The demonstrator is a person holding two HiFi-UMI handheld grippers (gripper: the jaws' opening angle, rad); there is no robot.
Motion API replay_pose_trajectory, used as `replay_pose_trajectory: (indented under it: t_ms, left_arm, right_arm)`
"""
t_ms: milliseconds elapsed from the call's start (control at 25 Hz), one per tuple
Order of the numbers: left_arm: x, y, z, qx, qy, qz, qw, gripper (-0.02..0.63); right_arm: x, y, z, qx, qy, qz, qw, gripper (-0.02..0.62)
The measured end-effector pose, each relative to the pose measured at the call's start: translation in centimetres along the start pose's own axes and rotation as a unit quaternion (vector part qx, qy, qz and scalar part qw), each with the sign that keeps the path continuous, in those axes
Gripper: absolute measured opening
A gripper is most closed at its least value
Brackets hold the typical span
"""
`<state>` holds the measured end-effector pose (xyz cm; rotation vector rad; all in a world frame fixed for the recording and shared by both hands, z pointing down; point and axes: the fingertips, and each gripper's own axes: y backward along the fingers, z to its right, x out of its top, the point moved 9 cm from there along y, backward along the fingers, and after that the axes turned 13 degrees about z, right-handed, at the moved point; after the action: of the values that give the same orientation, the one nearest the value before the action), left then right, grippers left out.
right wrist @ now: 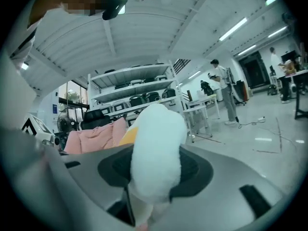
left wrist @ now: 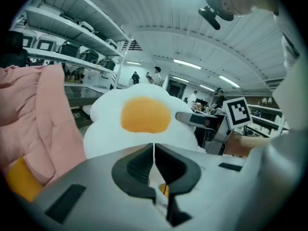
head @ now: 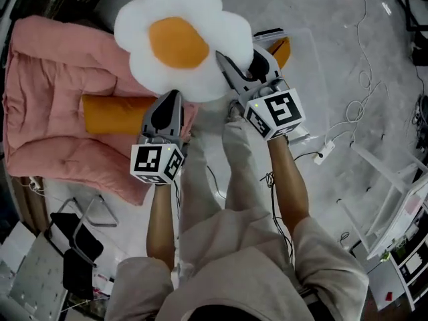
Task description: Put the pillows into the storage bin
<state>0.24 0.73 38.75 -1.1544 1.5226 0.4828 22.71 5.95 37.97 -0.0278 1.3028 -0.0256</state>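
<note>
A fried-egg pillow [head: 180,39], white with an orange yolk, is held up in the air in front of the person. My right gripper [head: 231,72] is shut on its right edge, and the white plush bulges between the jaws [right wrist: 156,167]. My left gripper [head: 172,99] is under the pillow's lower edge with its jaws shut [left wrist: 154,150]. Whether they pinch any fabric I cannot tell. The yolk side [left wrist: 144,114] faces the left gripper view. An orange bolster pillow [head: 114,112] lies on a pink quilted cushion [head: 53,99] at the left. No storage bin is clearly in view.
Another orange thing [head: 281,49] shows behind the right gripper. Cables and a power strip [head: 324,154] lie on the grey floor at the right, beside a white rack [head: 394,199]. A black chair [head: 73,239] stands lower left. Shelving [right wrist: 130,93] and people stand far off.
</note>
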Motion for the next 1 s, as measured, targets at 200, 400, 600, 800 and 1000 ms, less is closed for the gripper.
replay_pose_trajectory:
  t_ms: [200,400,600,800,1000]
  left_arm:
    - [-1.7,-6.9,7.6,-0.063,-0.011,-0.026,0.9976,0.017]
    - [-4.7,-12.6,14.5,-0.143,-0.025,-0.071,0.9868,0.015]
    - [-9.1,-17.0,19.7,-0.188,-0.032,-0.110,0.9754,0.015]
    - [-12.4,-19.5,23.6,-0.223,-0.041,-0.138,0.9643,0.015]
    - [-14.2,-20.2,24.4,-0.238,-0.048,-0.159,0.9571,0.015]
  right_arm:
    - [0.6,7.7,9.7,-0.087,0.006,-0.006,0.996,0.193]
    - [-1.6,17.0,17.1,-0.197,-0.004,-0.027,0.980,0.193]
    - [-6.9,24.8,22.7,-0.268,-0.015,-0.082,0.960,0.193]
    - [-14.2,31.5,25.6,-0.325,-0.043,-0.160,0.931,0.195]
    - [-22.5,35.2,26.3,-0.361,-0.093,-0.241,0.896,0.196]
